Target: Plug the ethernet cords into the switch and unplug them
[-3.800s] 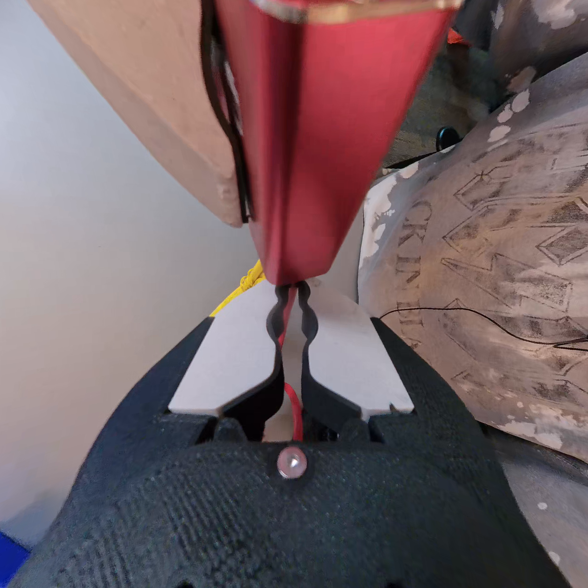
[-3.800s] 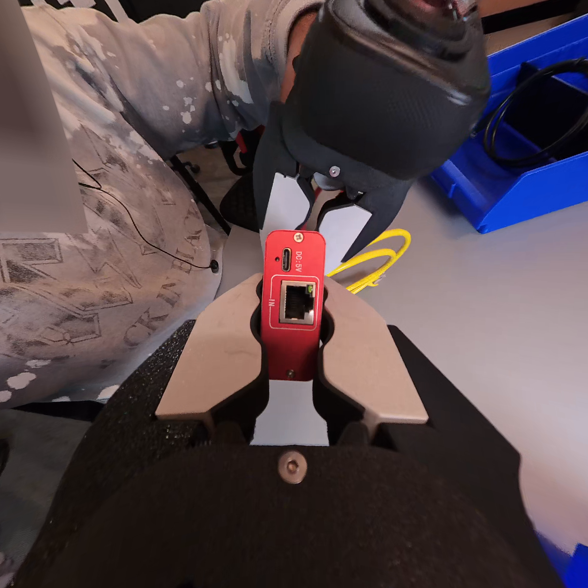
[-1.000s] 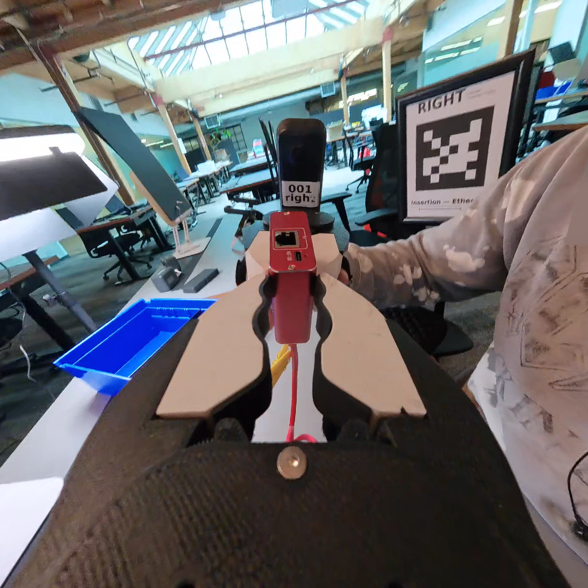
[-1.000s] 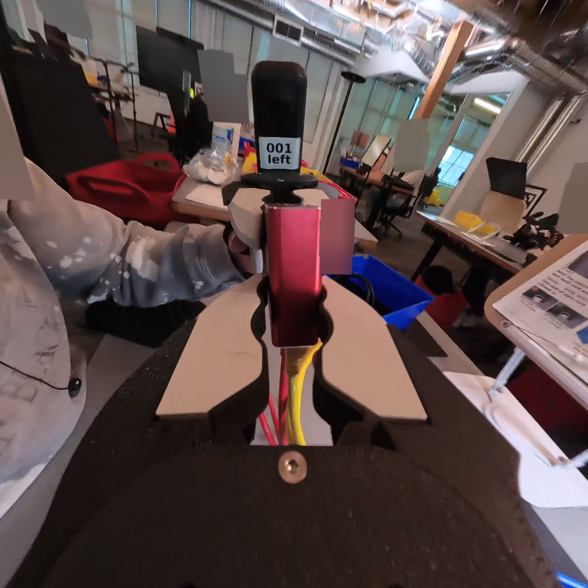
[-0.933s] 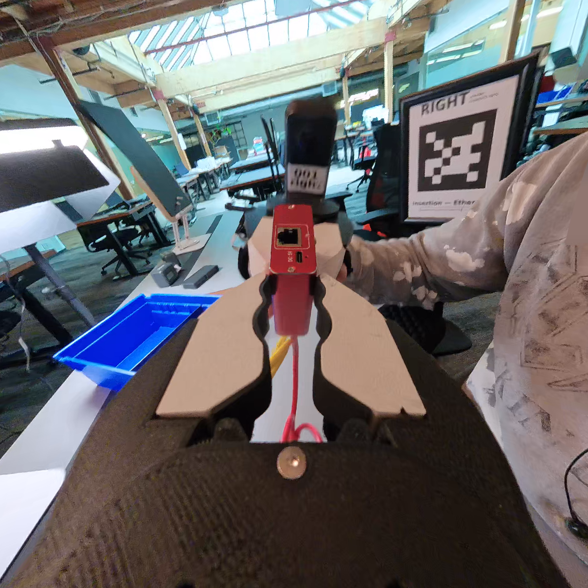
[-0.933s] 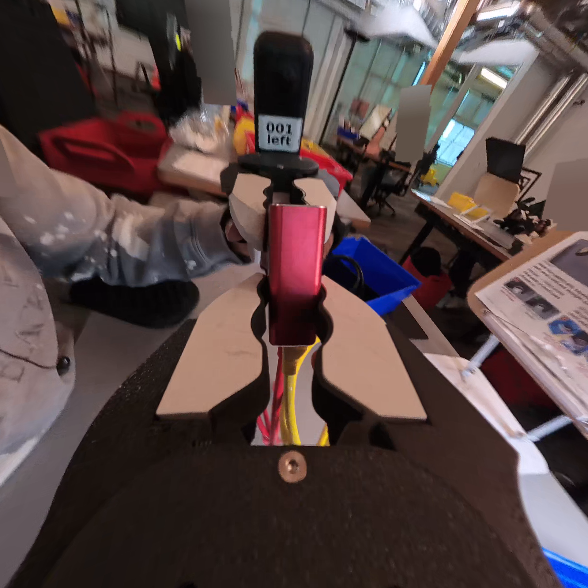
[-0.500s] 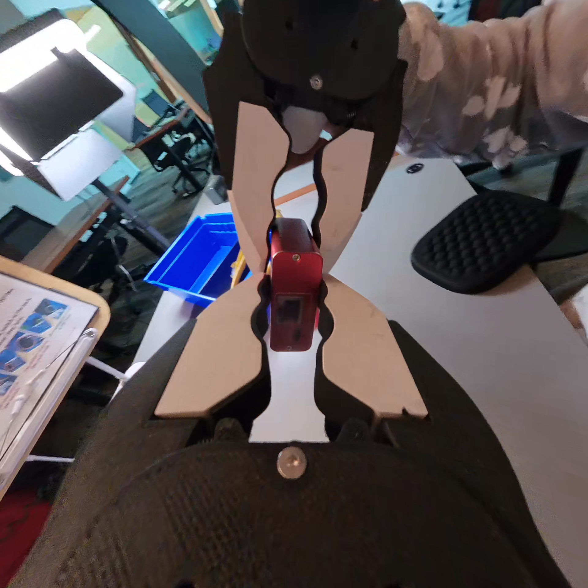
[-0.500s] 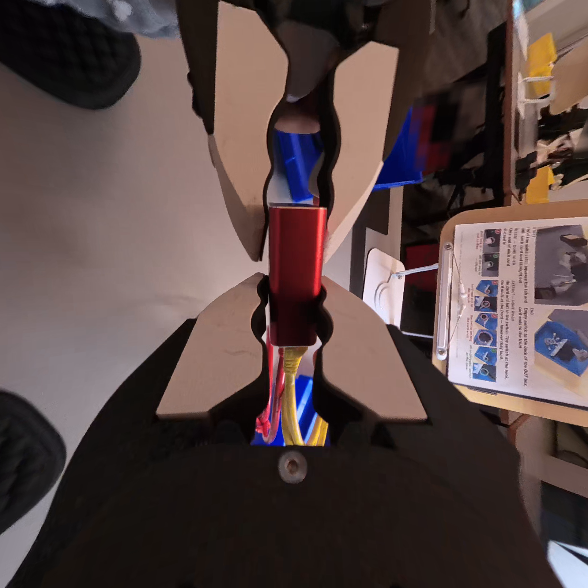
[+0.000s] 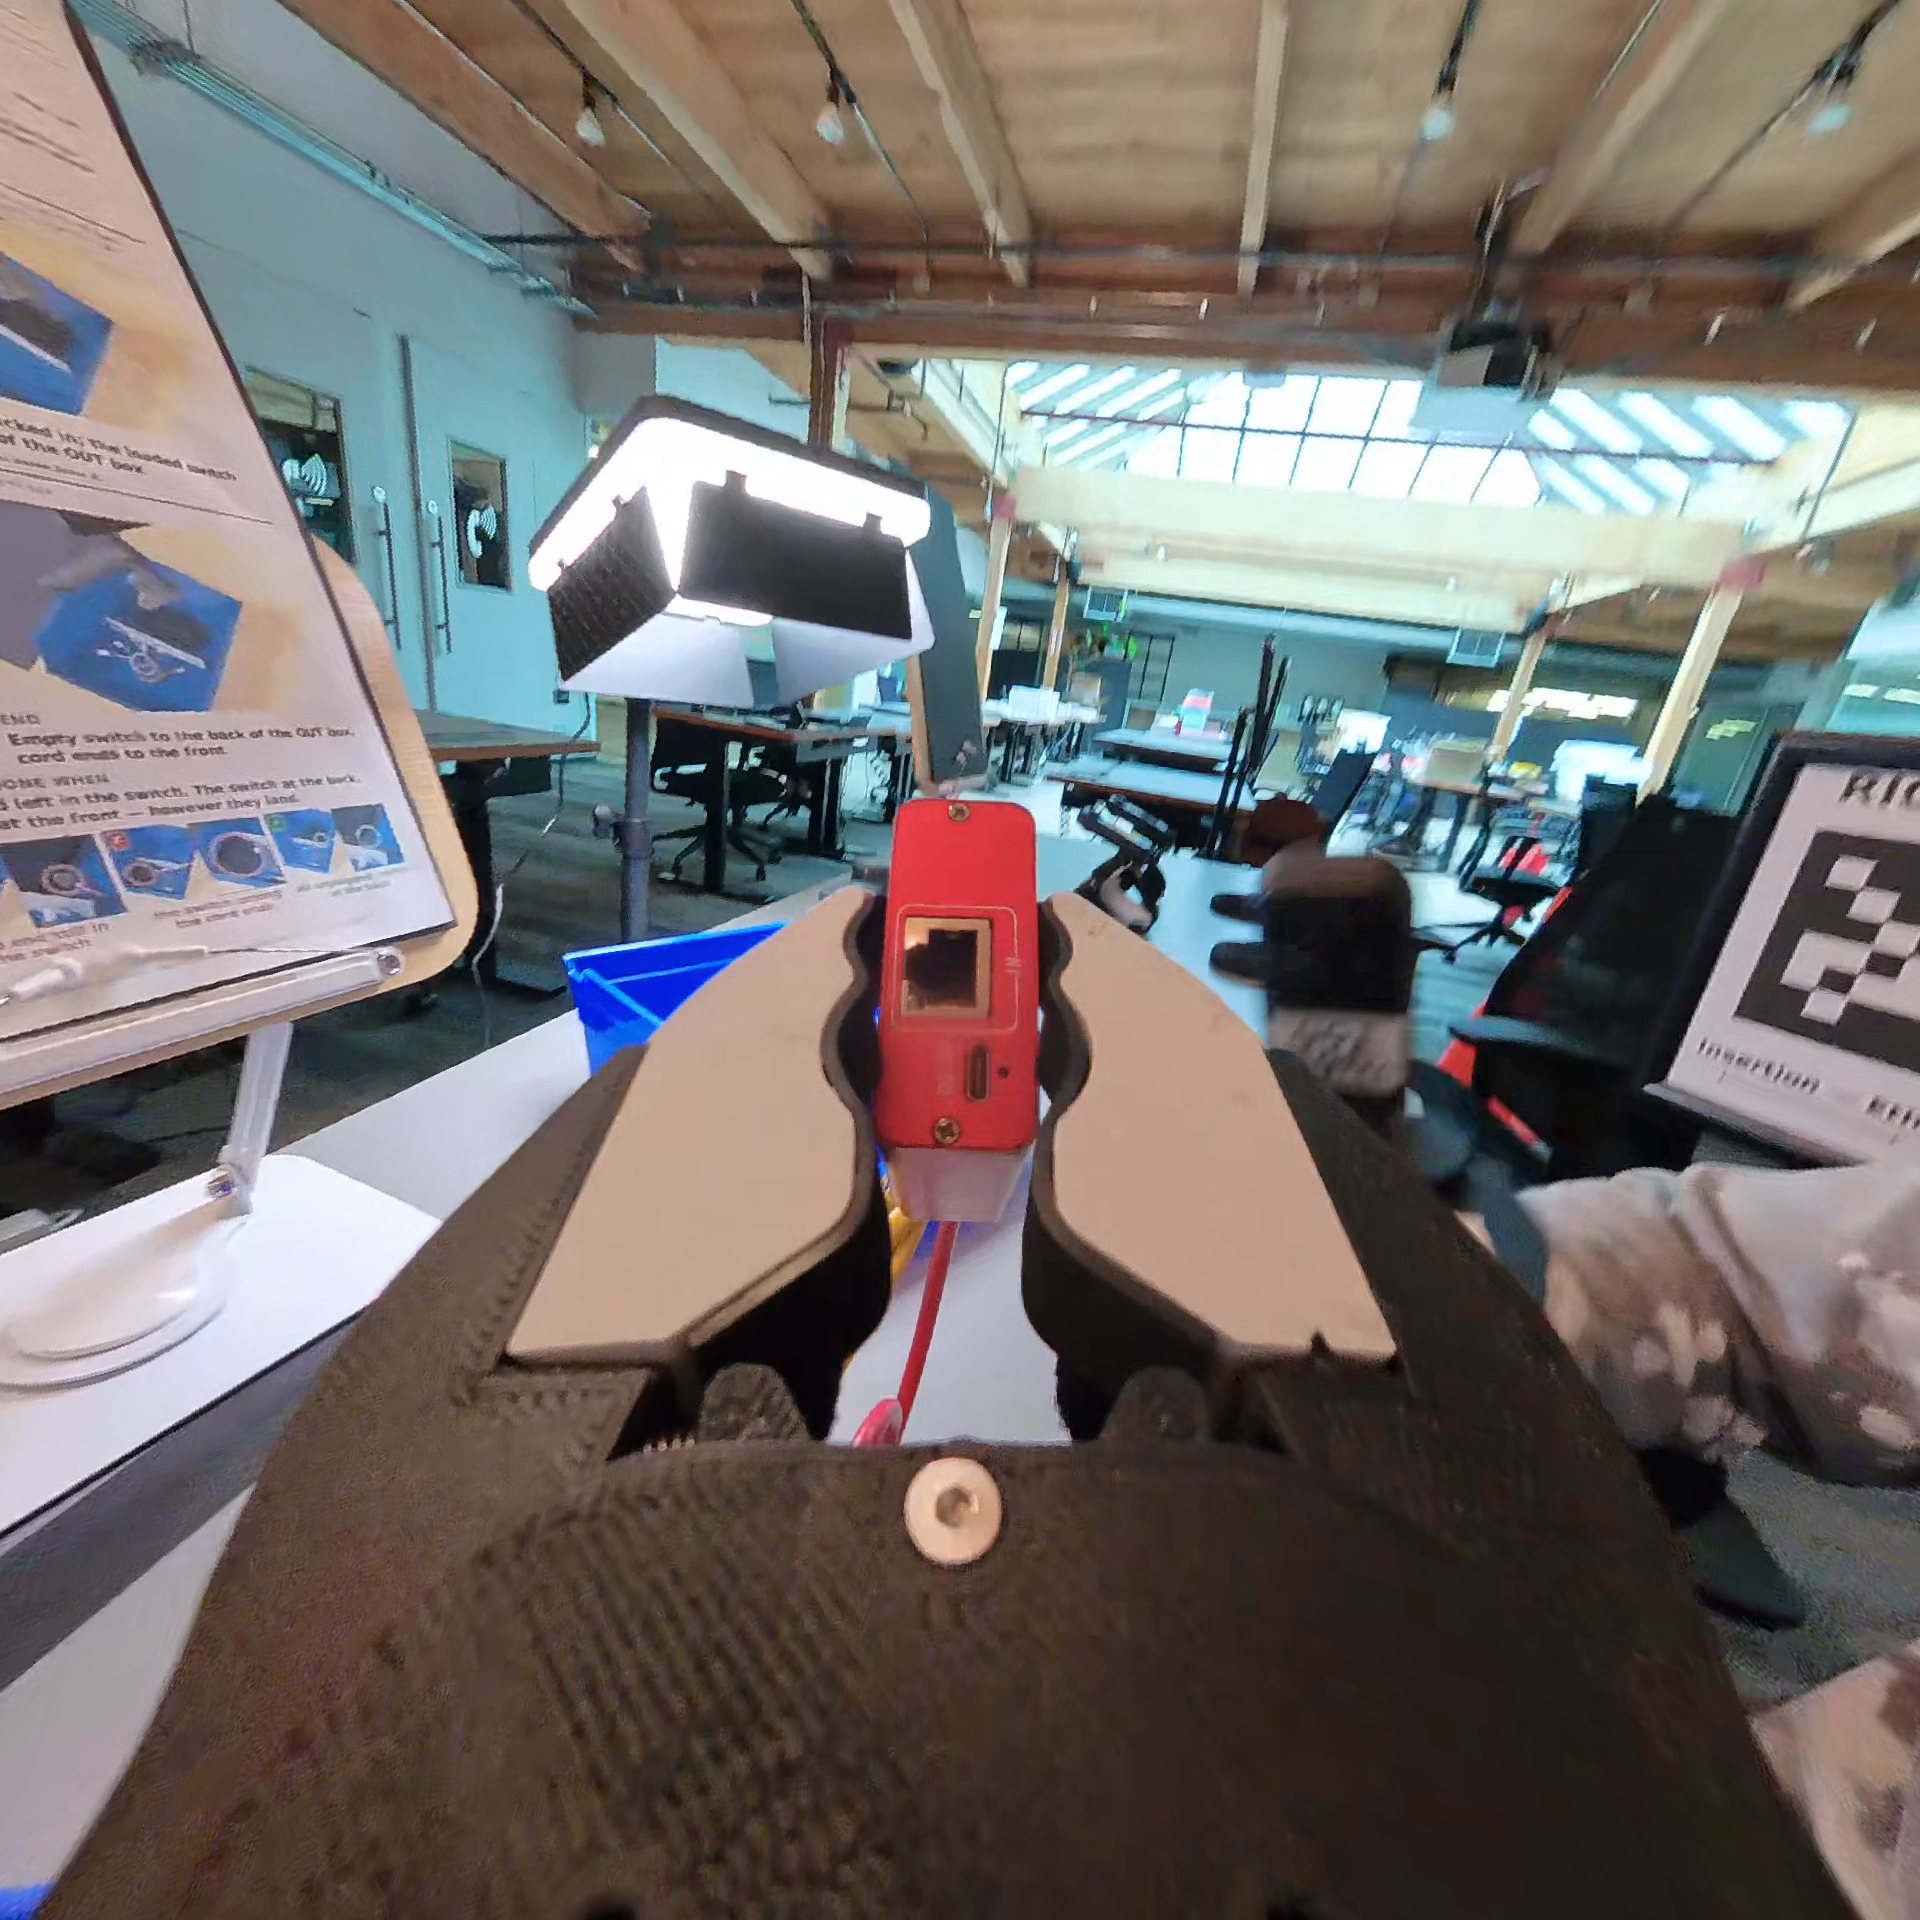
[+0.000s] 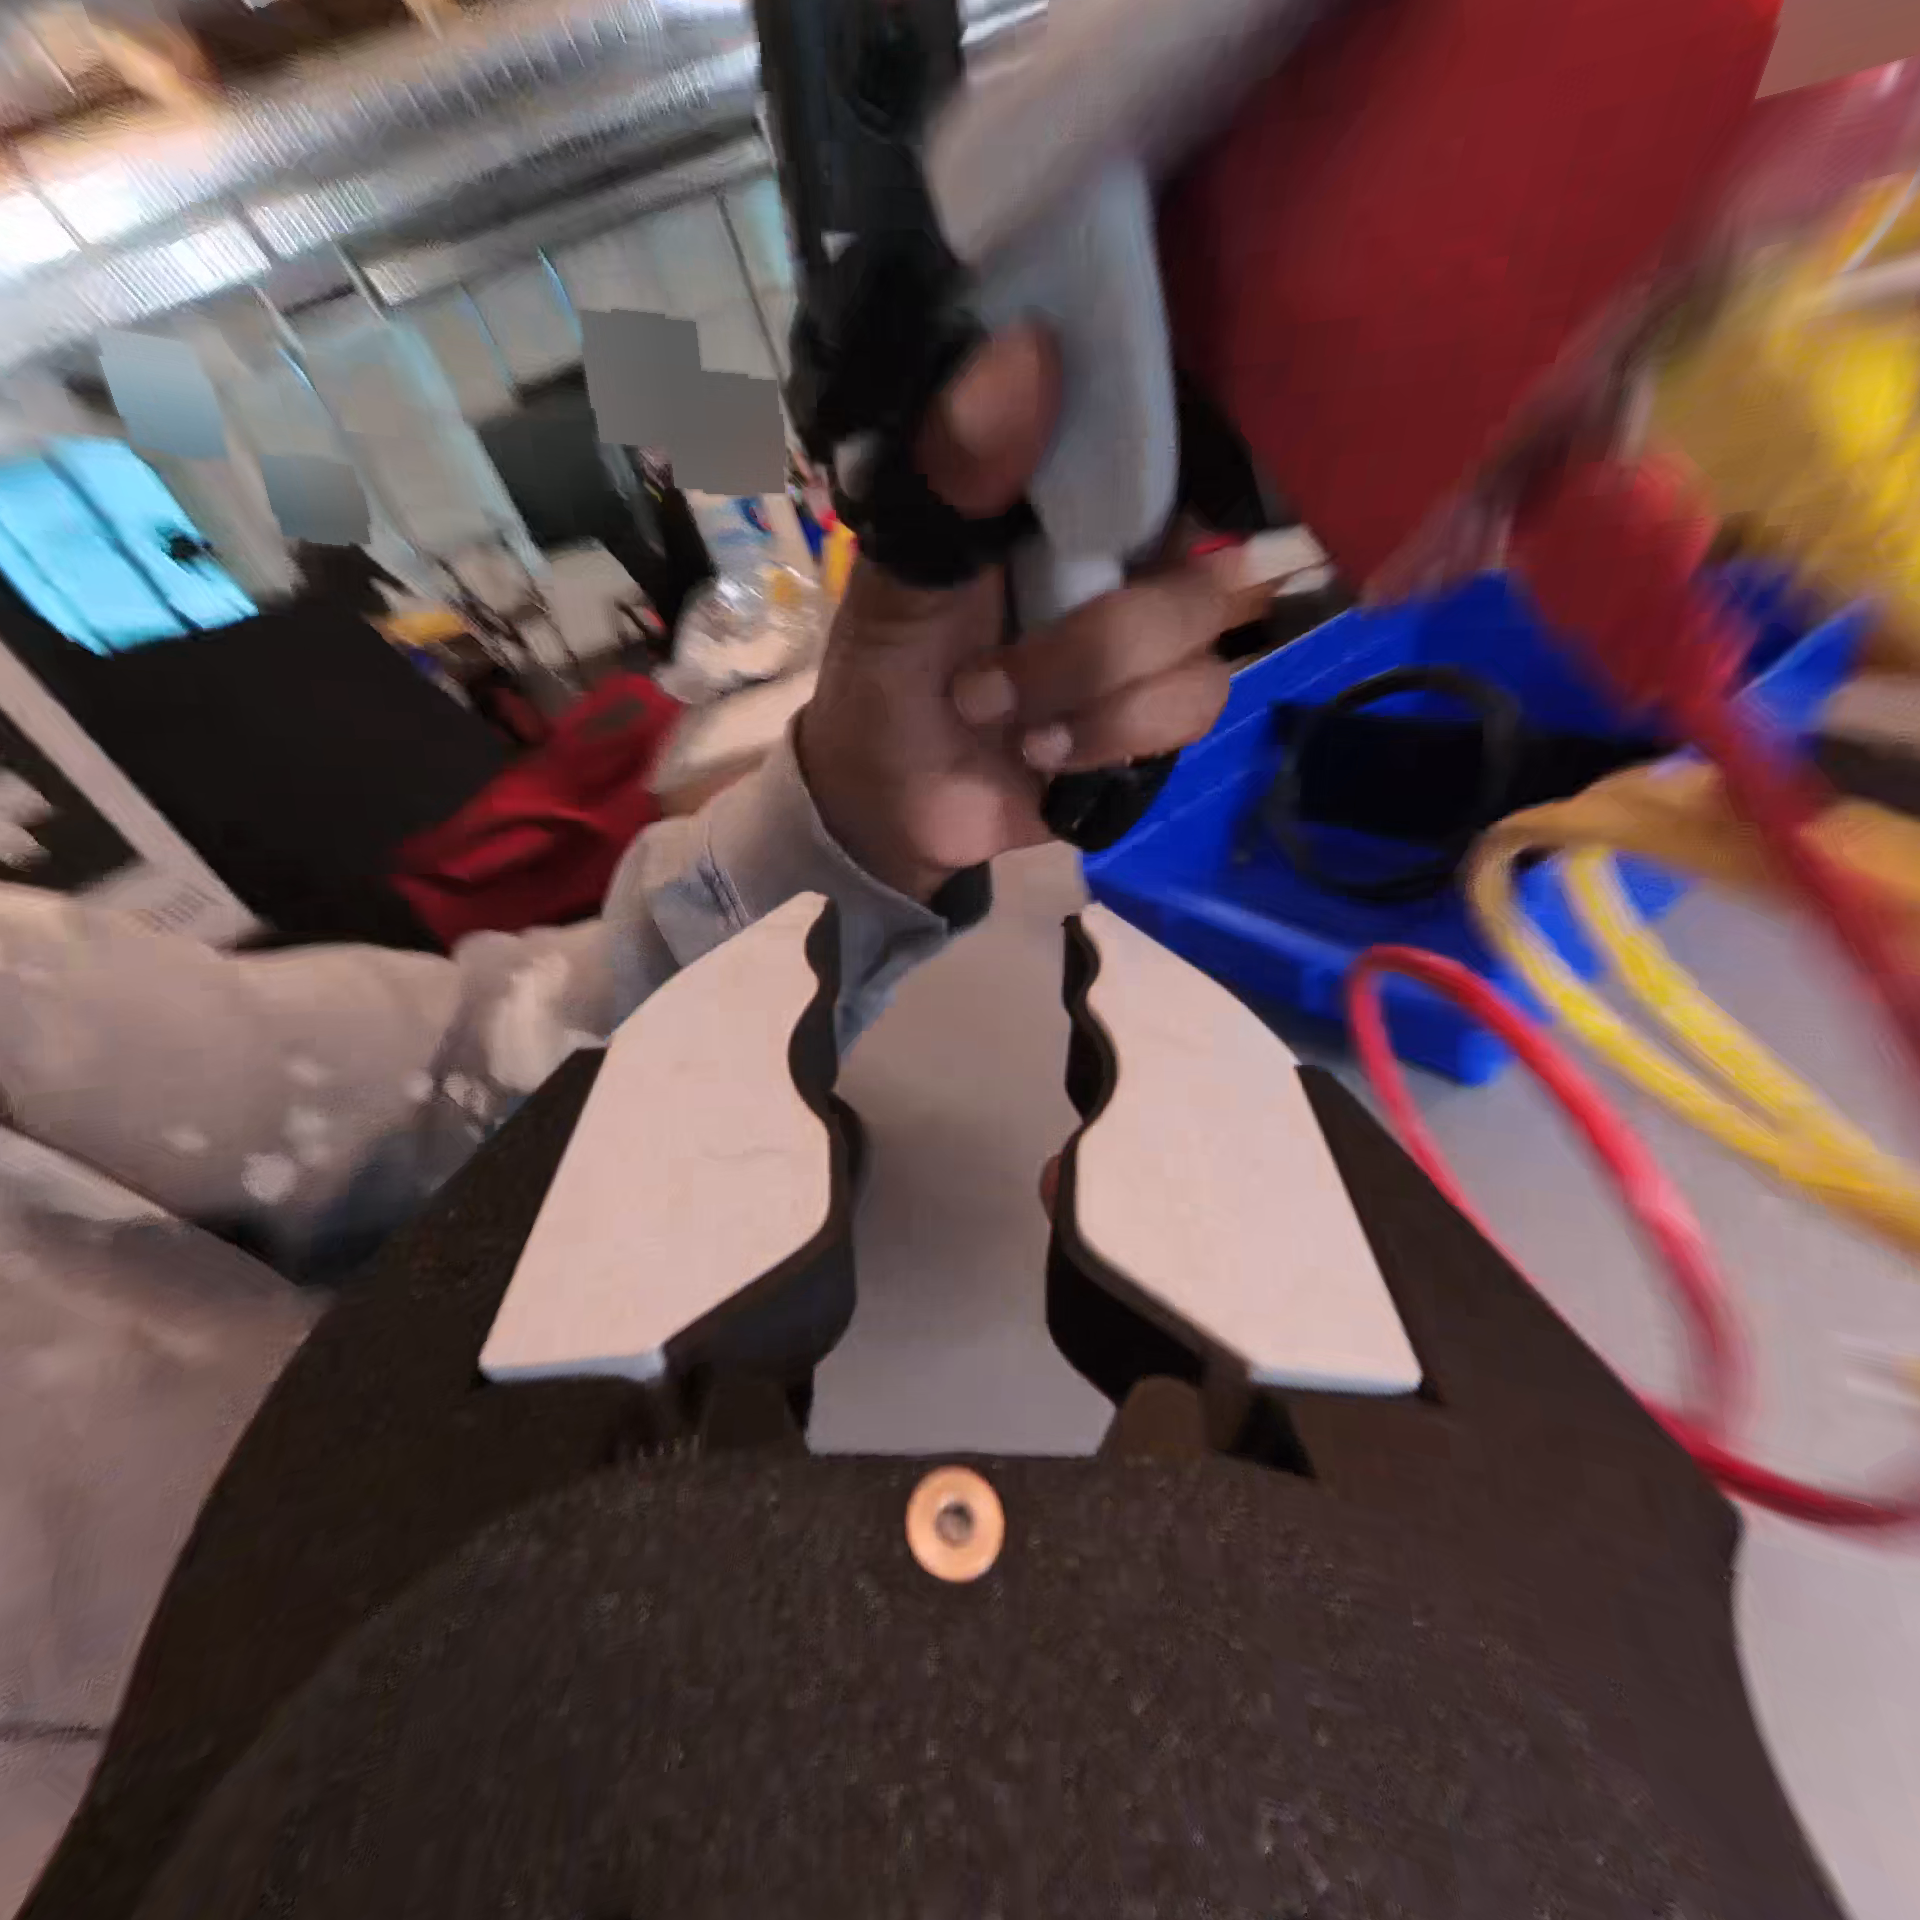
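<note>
My left gripper (image 9: 951,914) is shut on the red switch (image 9: 958,992), held up in the air with its single empty port and small slot facing the camera. A red cord (image 9: 923,1320) and a yellow cord (image 9: 896,1231) hang from its underside. My right gripper (image 10: 948,925) is open and empty. In the blurred right wrist view the red switch (image 10: 1455,260) sits high at upper right, with the yellow cords (image 10: 1662,1029) and red cord (image 10: 1621,1143) looping down from it. A hand (image 10: 935,748) holds the left gripper's handle.
A blue bin (image 10: 1299,831) with a black cable stands on the grey table (image 10: 1558,1195). Another blue bin (image 9: 644,987) lies beyond the left fingers. An instruction sheet on a stand (image 9: 177,675) is at left, a tag board (image 9: 1808,956) at right.
My right gripper has let go of the switch and pulled back, now open. My left gripper has kept the switch and swung it up to face the room.
</note>
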`<state>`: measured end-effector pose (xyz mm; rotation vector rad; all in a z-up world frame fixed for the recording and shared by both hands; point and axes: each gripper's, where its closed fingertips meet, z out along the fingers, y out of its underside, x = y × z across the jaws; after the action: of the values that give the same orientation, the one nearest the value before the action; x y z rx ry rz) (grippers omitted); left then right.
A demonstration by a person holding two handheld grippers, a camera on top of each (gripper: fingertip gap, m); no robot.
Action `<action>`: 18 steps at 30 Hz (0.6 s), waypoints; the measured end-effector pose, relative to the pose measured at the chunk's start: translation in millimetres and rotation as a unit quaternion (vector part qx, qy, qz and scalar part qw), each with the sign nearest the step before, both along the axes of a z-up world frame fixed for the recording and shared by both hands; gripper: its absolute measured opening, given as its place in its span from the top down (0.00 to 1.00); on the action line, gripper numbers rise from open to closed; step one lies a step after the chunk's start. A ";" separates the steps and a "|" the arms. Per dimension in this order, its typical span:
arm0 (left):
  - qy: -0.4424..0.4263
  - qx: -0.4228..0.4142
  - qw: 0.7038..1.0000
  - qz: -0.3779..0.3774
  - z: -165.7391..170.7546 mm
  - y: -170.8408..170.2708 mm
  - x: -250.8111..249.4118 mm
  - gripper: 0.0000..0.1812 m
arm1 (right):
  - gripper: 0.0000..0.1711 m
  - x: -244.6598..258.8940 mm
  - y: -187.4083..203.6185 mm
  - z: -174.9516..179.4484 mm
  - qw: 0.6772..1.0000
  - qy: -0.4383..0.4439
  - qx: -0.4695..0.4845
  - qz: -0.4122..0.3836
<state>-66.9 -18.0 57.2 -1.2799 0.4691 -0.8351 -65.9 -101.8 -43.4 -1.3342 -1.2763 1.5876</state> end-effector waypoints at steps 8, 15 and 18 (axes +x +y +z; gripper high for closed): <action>-0.099 0.033 0.994 -0.044 28.3 -22.8 4.1 0.85 | 0.70 -6.6 47.4 85.1 0.965 0.215 -0.139 -0.060; -0.076 -0.001 0.992 -0.105 17.9 -27.1 25.5 0.85 | 0.77 18.6 68.6 118.2 0.962 0.253 -0.069 -0.080; -0.057 -0.010 0.992 -0.112 11.1 -25.1 36.3 0.84 | 0.81 27.4 65.6 114.4 0.972 0.227 -0.054 -0.029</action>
<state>-30.6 -43.0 68.3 -1.2053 0.5186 -1.0978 -38.5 -36.2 71.1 -0.9778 -0.8734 1.8093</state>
